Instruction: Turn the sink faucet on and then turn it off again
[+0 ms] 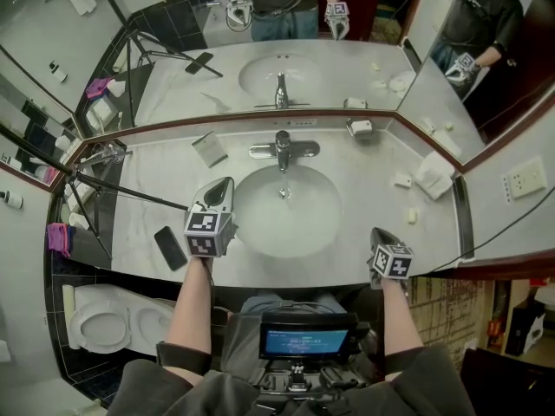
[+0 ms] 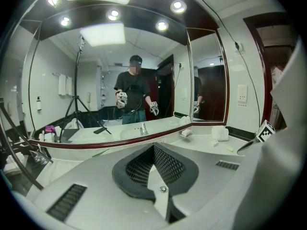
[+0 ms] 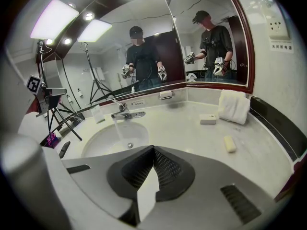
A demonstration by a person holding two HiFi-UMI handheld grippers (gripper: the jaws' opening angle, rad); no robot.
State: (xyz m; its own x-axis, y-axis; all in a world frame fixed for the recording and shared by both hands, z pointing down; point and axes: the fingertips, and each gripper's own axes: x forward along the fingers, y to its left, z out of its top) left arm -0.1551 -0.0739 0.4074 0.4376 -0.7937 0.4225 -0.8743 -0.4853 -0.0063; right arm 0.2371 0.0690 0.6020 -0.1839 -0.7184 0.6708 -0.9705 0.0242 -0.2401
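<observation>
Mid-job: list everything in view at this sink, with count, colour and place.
sink basin: one, white, counter centre
faucet: one, chrome, behind basin, water running
phone: one, black, left of basin
card: one, pale, left of faucet
soap dish: one, white, right of faucet
towel: one, white, folded, counter's right
small box: one, white, beside towel
soap bar: one, yellowish, in front of towel
tripod: one, black, counter's left end
toilet: one, white, floor at left
left gripper: one, grey, shut, empty, over basin's left rim
right gripper: one, grey, shut, empty, by counter's front edge
</observation>
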